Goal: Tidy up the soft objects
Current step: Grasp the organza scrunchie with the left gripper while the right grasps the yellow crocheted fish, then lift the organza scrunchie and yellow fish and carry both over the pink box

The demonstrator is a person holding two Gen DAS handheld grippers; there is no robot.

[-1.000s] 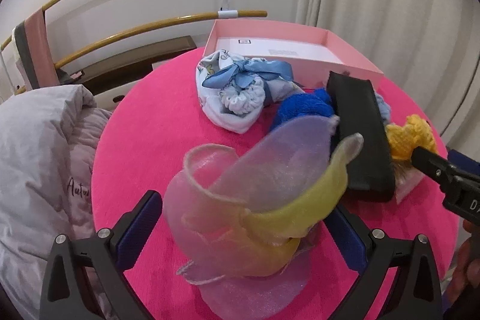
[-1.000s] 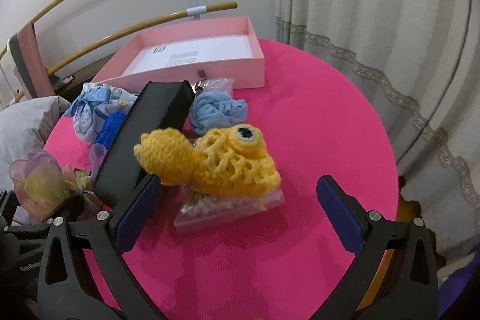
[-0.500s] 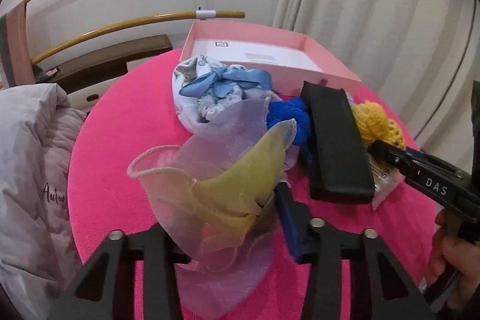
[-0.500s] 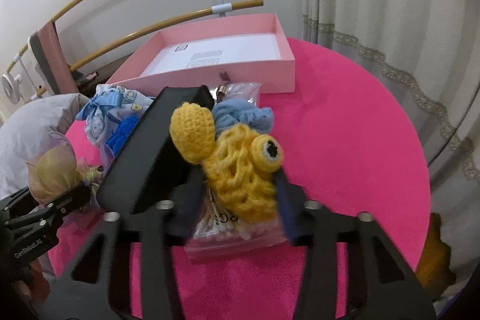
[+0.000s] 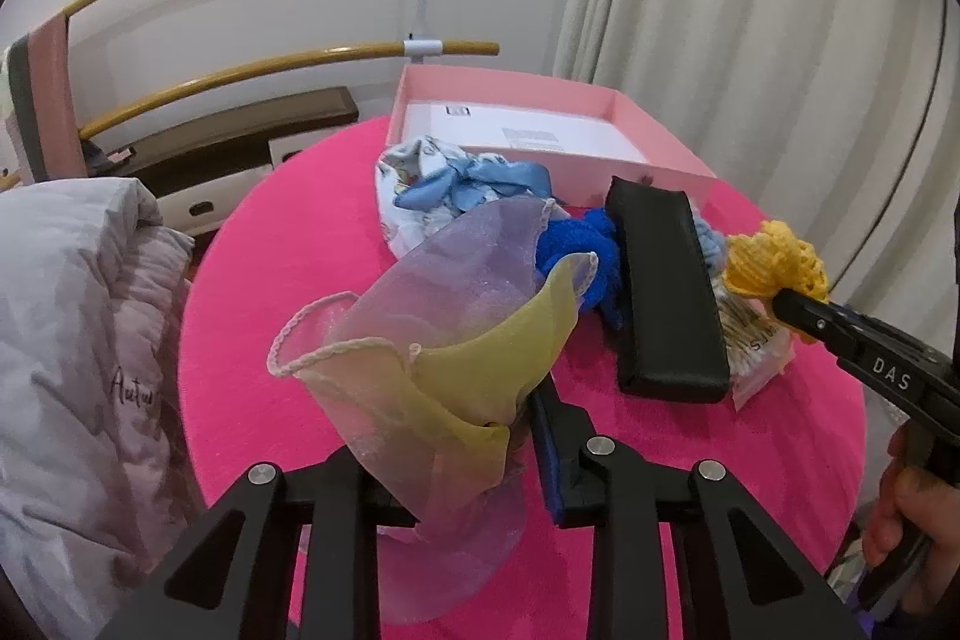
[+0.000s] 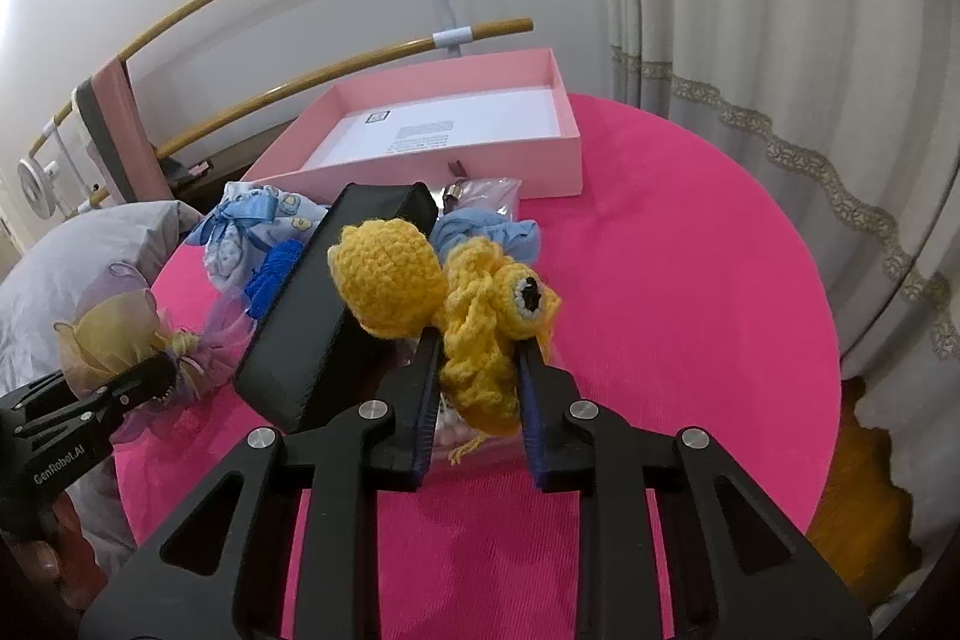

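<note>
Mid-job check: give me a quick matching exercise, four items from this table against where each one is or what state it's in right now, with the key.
Things:
1. sheer organza scrunchie
2. yellow crochet fish
3. pink box
4. black case

States:
A. lying on the pink tablecloth, gripped by nothing
B. clamped in the right gripper
C. open at the far side of the table, only a white sheet in it
D. clamped in the left gripper

Pairs: 1-D, 2-B, 3-C, 4-A. Both grippers' jaws have just been closing, each with its item between them.
</note>
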